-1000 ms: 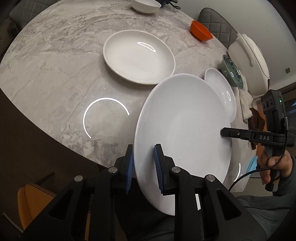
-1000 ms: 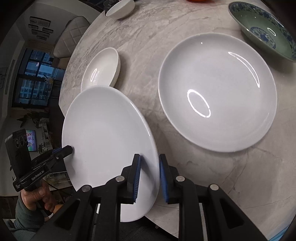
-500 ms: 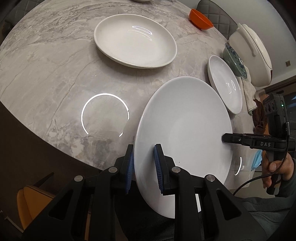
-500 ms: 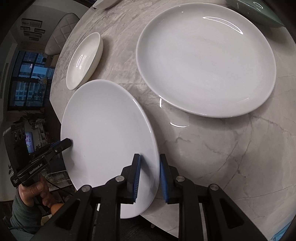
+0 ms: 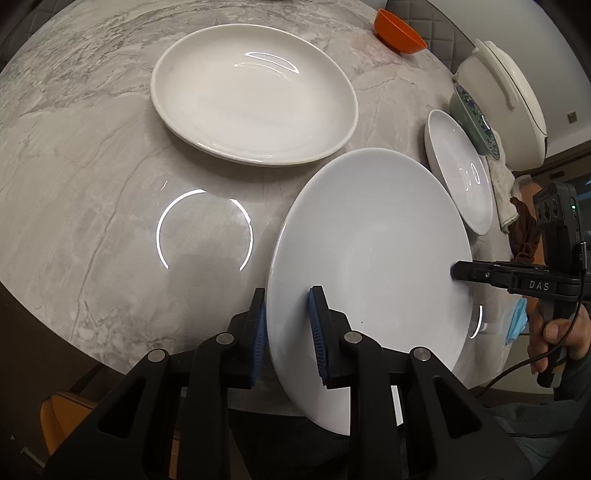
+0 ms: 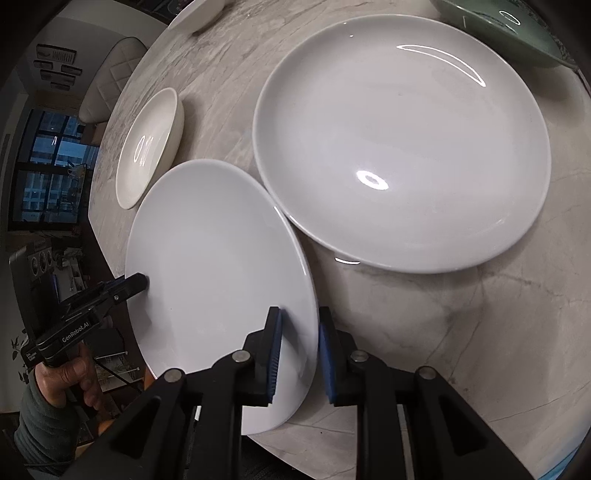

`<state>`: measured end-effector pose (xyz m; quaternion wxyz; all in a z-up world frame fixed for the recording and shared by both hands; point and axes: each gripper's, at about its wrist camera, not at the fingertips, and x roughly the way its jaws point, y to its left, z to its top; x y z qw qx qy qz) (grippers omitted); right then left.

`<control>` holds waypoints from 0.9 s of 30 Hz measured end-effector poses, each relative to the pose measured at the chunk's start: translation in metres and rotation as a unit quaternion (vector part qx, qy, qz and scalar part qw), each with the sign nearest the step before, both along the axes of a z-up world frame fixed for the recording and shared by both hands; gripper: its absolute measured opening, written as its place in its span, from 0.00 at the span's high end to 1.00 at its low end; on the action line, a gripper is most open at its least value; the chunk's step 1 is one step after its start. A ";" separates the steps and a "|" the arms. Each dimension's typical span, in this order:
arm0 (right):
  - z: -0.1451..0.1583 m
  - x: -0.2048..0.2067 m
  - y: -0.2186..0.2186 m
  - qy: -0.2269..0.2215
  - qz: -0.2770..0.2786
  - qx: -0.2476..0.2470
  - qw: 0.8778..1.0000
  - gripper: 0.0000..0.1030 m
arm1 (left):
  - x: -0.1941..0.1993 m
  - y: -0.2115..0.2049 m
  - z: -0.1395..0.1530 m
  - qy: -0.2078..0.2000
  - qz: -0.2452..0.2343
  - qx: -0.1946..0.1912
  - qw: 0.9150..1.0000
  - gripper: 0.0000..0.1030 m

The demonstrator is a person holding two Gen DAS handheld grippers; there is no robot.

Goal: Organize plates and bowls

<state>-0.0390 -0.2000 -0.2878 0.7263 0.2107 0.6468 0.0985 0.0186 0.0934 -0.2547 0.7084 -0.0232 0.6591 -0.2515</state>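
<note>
Both grippers hold one large white plate (image 5: 373, 258) by opposite rims, lifted and tilted above the marble table's near edge. My left gripper (image 5: 288, 332) is shut on its rim; my right gripper (image 6: 299, 350) is shut on the opposite rim (image 6: 221, 258). In the left wrist view a second large white plate (image 5: 255, 96) lies on the table beyond it. In the right wrist view a large white plate (image 6: 402, 136) lies just past the held plate, their edges close. A smaller white dish (image 5: 460, 170) lies to the right; a small dish shows in the right wrist view (image 6: 149, 147).
A green patterned bowl (image 5: 474, 118), an orange bowl (image 5: 399, 31) and a white lidded pot (image 5: 506, 99) stand at the table's far right. A cloth (image 5: 504, 184) and a blue mask (image 5: 519, 321) lie by the right edge. The marble table (image 5: 92, 166) curves off at the near side.
The held plate and both grippers have moved forward over the table. The large plates lying on the table now look closer and larger in both views.
</note>
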 end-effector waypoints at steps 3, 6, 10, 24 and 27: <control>0.001 0.007 -0.003 -0.004 -0.007 -0.003 1.000 0.78 | 0.014 -0.008 -0.003 -0.003 -0.001 -0.002 1.000 0.80; 0.003 0.015 -0.005 -0.008 -0.009 -0.010 1.000 0.78 | 0.026 -0.017 -0.005 -0.005 -0.001 -0.003 1.000 0.80; 0.006 0.019 -0.003 -0.006 0.006 -0.027 1.000 0.78 | 0.032 -0.029 -0.007 -0.009 -0.008 -0.003 1.000 0.79; 0.046 -0.008 -0.021 -0.084 -0.020 -0.035 0.996 0.45 | 0.040 0.005 0.053 -0.044 0.077 -0.065 0.994 0.28; 0.059 -0.019 -0.068 -0.117 -0.114 0.005 0.987 0.40 | 0.074 -0.035 0.092 -0.085 0.002 -0.080 0.993 0.28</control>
